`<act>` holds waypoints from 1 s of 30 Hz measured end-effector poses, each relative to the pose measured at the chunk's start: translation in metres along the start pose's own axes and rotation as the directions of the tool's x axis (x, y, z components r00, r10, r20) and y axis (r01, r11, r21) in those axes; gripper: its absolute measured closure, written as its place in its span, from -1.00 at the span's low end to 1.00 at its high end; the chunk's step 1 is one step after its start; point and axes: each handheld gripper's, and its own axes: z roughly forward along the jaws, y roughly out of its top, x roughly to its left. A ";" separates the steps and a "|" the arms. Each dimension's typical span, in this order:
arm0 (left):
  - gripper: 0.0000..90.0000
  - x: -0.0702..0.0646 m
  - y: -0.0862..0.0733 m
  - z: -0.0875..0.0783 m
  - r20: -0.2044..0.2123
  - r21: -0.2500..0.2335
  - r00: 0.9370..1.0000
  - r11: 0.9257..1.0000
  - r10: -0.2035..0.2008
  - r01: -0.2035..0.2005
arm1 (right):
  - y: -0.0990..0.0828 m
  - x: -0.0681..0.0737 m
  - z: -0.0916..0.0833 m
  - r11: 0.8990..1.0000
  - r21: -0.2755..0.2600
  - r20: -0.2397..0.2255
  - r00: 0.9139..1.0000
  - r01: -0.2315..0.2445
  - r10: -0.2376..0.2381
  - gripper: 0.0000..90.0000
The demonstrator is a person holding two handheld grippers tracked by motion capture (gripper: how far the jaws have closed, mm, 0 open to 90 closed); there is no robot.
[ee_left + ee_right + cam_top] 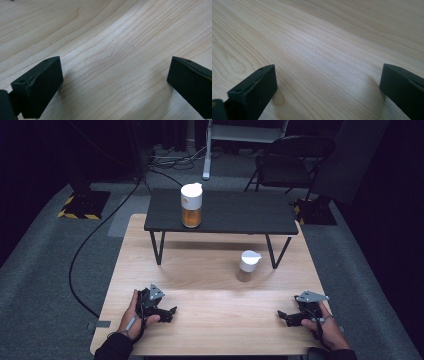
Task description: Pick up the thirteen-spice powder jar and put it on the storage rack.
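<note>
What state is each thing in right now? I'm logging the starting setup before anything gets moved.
Left gripper: open, empty, low over the wooden table.
Right gripper: open, empty, low over the table.
Tall dispenser: upright on the black riser, amber liquid inside, white cap on.
Short dispenser: upright on the wooden table, white cap on.
Folding chair: unfolded, unoccupied.

No text, label, brand or number can be read anywhere. The one sign-like marking is the yellow-and-black hazard striping (75, 215) edging a dark base on the floor at the far left.
</note>
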 end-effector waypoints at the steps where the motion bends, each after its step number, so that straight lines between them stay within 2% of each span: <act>1: -0.99 0.000 0.000 0.000 0.000 0.000 1.000 1.000 0.000 0.000 | 0.000 0.001 -0.001 1.000 -0.002 0.005 1.000 0.001 -0.001 -0.97; 4: -0.99 0.000 0.000 0.000 0.000 0.000 1.000 1.000 0.000 0.000 | 0.000 0.000 -0.003 1.000 -0.023 -0.004 1.000 -0.011 0.011 -0.96; 12: -0.99 0.000 0.000 0.000 0.000 -0.001 1.000 1.000 0.000 0.000 | 0.003 0.007 -0.016 0.997 -0.081 0.026 0.999 -0.018 0.020 -0.97; 14: -0.99 0.000 0.000 0.000 0.000 -0.001 1.000 1.000 0.000 0.000 | 0.003 0.007 -0.021 0.994 -0.105 0.030 0.999 -0.034 0.037 -0.97; 19: -0.99 0.000 0.000 0.000 0.000 0.000 1.000 1.000 0.000 0.000 | 0.003 0.012 -0.029 0.988 -0.151 0.048 0.998 -0.037 0.044 -0.97; 22: -0.99 0.000 0.000 0.000 0.001 0.000 1.000 1.000 0.000 0.000 | 0.005 0.020 -0.031 0.984 -0.175 0.086 0.995 -0.031 0.047 -0.97; 26: -0.99 0.000 0.000 0.000 0.001 -0.001 1.000 1.000 0.000 0.000 | 0.005 0.023 -0.034 0.977 -0.207 0.095 0.994 -0.042 0.063 -0.97; 30: -0.99 0.000 0.000 0.000 0.001 -0.001 1.000 1.000 0.001 -0.001 | 0.005 0.026 -0.037 0.976 -0.216 0.094 0.994 -0.038 0.059 -0.97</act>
